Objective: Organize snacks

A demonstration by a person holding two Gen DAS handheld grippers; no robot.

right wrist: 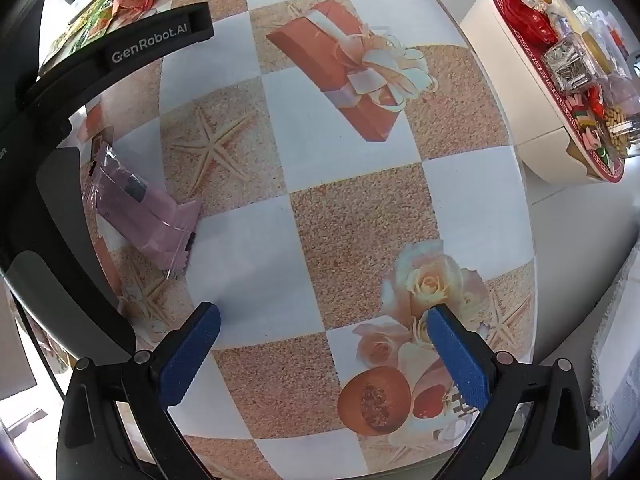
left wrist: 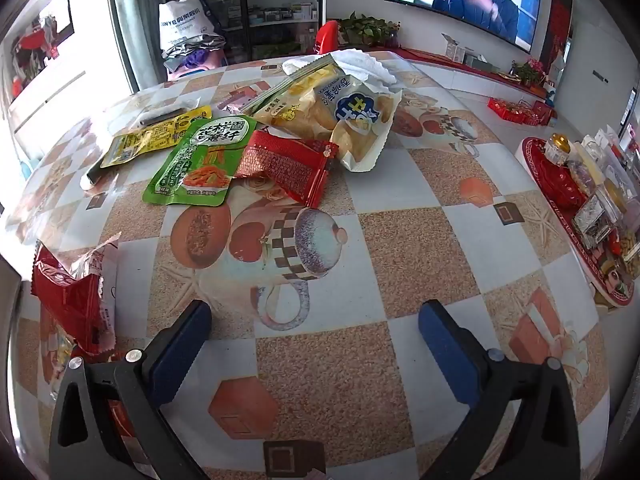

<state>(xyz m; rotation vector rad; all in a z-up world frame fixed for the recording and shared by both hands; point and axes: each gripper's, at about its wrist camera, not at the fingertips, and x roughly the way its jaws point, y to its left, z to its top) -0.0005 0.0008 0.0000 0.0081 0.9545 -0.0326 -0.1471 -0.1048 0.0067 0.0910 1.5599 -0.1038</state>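
Pink packet point(right wrist: 146, 216) lies left of the empty right gripper point(right wrist: 324, 326).

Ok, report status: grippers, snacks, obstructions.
Left gripper and right gripper open, empty. Snack pile untouched on table; pink packet loose. Nothing in the way.

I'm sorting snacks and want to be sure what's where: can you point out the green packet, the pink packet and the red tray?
Green packet point(left wrist: 196, 164): left wrist view, middle of its printed front.
Pink packet point(right wrist: 148, 216): right wrist view, middle of its wrapper.
Red tray point(left wrist: 538, 160): left wrist view, its rim.
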